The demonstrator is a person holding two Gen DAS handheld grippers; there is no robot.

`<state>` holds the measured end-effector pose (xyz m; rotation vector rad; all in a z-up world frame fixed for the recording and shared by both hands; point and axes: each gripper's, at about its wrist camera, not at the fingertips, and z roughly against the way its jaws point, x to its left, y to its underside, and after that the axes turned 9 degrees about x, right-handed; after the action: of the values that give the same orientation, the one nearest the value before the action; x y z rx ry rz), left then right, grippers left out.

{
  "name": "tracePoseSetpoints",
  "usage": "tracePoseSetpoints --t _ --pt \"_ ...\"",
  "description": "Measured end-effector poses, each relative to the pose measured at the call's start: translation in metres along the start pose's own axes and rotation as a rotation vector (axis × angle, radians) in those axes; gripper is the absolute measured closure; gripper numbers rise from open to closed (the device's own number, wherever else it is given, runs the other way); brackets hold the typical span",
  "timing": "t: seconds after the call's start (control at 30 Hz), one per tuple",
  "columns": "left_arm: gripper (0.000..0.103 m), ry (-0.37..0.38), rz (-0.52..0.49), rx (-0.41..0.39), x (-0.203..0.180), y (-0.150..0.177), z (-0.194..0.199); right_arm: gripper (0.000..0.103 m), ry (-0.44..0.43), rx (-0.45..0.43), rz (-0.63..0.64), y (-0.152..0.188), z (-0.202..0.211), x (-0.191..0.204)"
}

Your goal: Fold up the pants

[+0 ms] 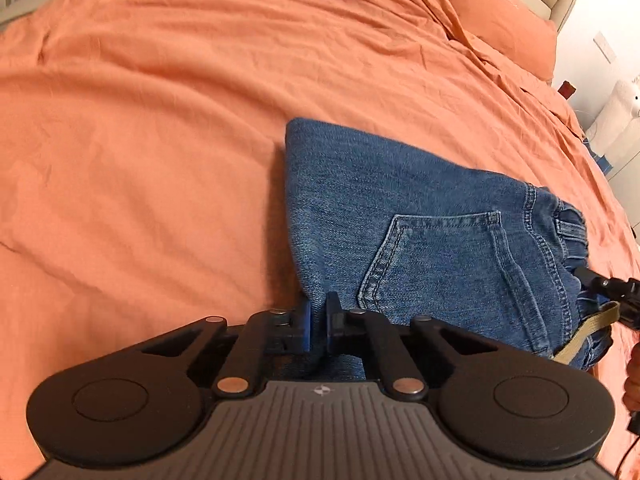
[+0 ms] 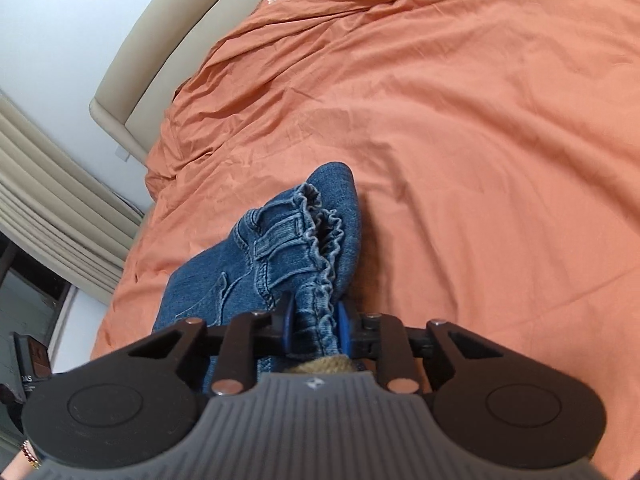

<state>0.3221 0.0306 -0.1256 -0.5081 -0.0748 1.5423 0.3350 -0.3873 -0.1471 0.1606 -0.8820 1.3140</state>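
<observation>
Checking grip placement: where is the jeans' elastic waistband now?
The waistband is centre of the right wrist view, pinched in the right gripper, above the orange bedspread.

One pair of jeans, two hand-held grippers, left, right, one pillow

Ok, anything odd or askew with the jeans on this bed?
Nothing damaged. The jeans lie folded on the orange bedcover, but the elastic waistband is bunched and ruffled where the right hand-held gripper pinches it, and a tan strap trails loose.
</observation>
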Motion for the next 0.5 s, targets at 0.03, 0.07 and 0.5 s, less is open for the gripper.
tracePoseSetpoints --t 0.03,0.07,0.5 --pt "0.097 -0.003 -0.005 -0.007 0.000 0.001 0.006 0.086 0.008 0.003 0.010 -0.002 0.004 0.006" --pt "0.097 0.000 -0.007 -0.014 0.001 0.002 0.012 0.086 0.013 0.007 0.020 -0.003 0.009 0.013" --pt "0.088 0.129 0.001 -0.051 0.033 0.013 0.077 0.088 0.164 0.014 0.074 0.016 0.041 0.088"
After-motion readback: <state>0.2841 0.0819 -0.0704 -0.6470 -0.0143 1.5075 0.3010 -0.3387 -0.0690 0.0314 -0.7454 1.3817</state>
